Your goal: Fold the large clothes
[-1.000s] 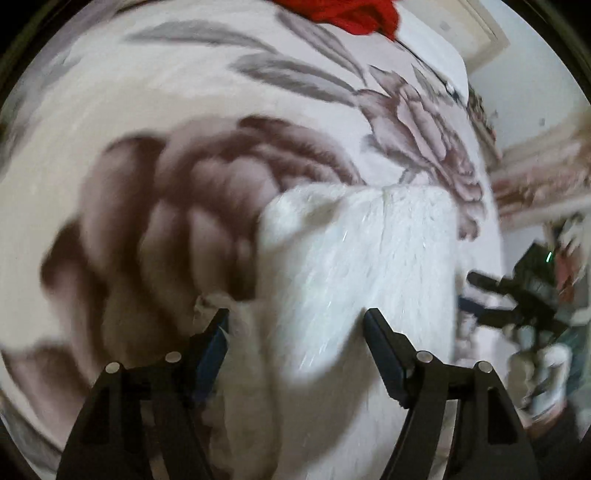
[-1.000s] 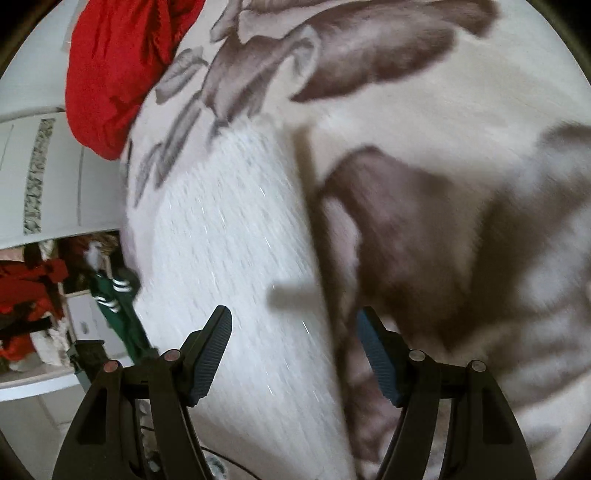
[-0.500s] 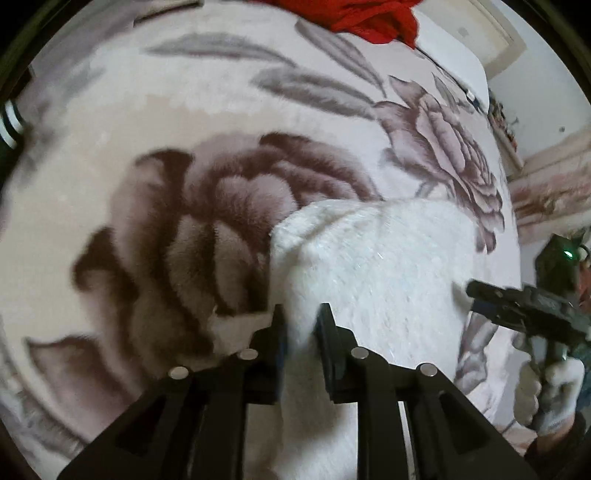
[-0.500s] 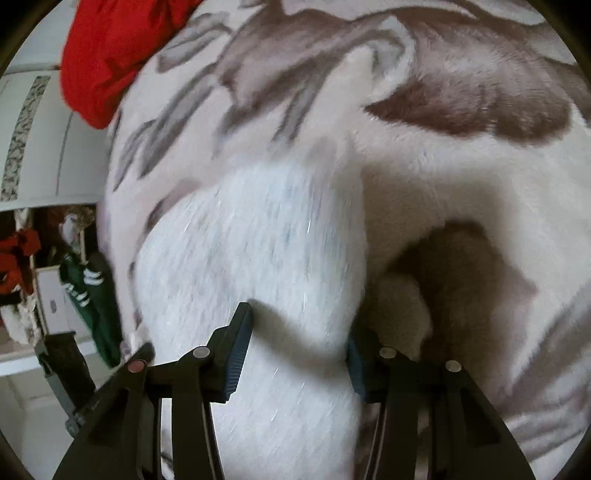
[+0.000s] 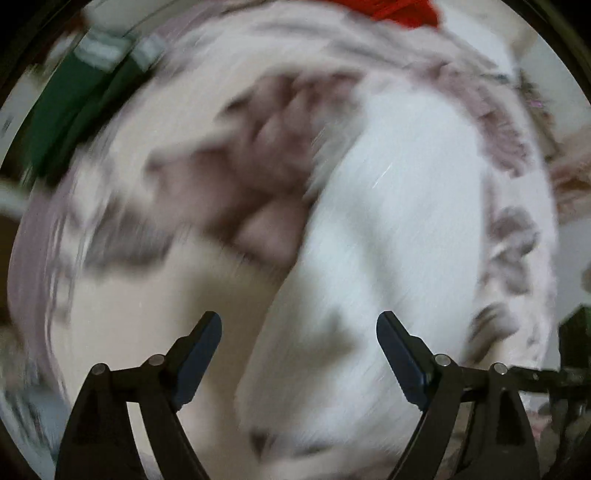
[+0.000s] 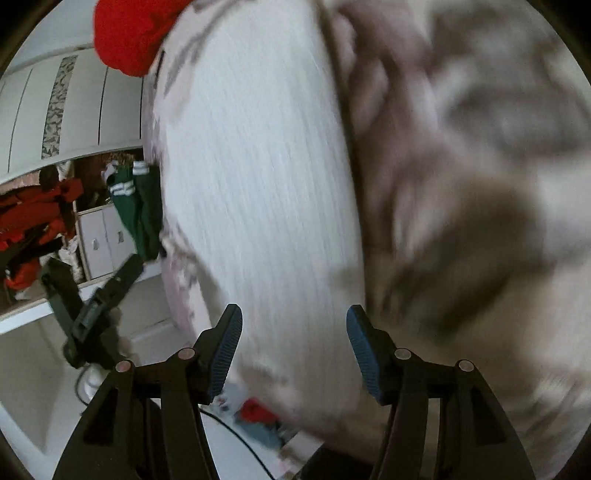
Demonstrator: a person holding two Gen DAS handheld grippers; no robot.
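1. Tongs first: the left gripper (image 5: pixel 299 343) is spreading wide with nothing pinched, hanging over the white garment (image 5: pixel 399 221); the right gripper (image 6: pixel 293 336) is also opening, empty.
2. Both are seemingly letting go after a fold.
3. White garment is lying as a long band on the floral blanket (image 6: pixel 480 147).
4. Next probably calls for regripping an end.

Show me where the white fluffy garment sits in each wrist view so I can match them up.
Left wrist: the white fluffy garment runs from upper right of centre down to the bottom, ahead of the opening left gripper.
Right wrist: the garment fills the centre-left as a tall band, above the opening right gripper.
Shared landmark: the red cloth at the top edge.
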